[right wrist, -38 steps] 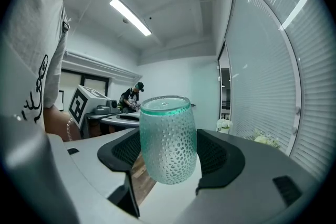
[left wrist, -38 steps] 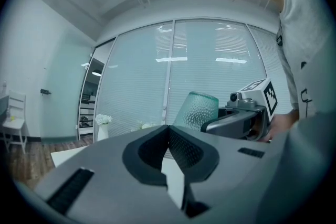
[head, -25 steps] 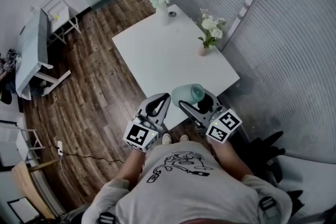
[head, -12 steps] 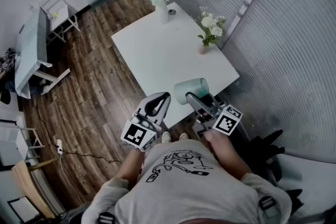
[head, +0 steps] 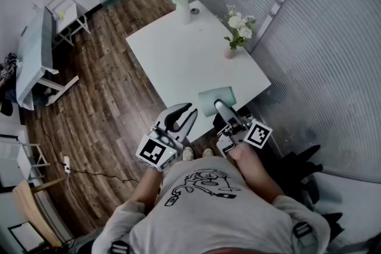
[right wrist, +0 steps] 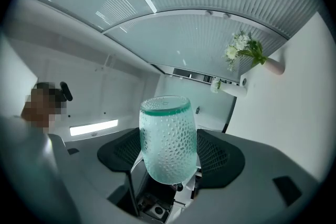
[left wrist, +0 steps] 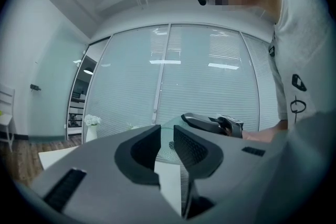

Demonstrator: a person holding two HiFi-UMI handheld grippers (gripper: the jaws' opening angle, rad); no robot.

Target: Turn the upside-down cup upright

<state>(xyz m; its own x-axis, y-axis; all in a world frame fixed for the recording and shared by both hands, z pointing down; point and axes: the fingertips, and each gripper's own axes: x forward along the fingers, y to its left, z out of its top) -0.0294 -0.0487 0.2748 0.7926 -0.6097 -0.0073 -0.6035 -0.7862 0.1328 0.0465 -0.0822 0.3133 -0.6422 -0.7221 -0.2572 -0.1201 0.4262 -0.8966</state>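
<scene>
A teal dimpled glass cup hangs over the near edge of the white table. My right gripper is shut on it. In the right gripper view the cup sits between the two pads of the right gripper, base end nearest the camera, green-banded rim pointing away. My left gripper hovers just left of the cup, apart from it. Its jaws have just been opening and nothing is between them. In the left gripper view the left gripper shows a narrow gap, and the right gripper is beyond it.
A white vase of white flowers stands at the table's far corner. A small pink vase with flowers stands near the right edge. A glass wall with blinds runs along the right. A white desk stands on the wooden floor at left.
The right gripper has rolled with the cup, so the cup's side now faces up instead of its rounded end. The left gripper's jaws have parted a little. Neither hand has shifted much.
</scene>
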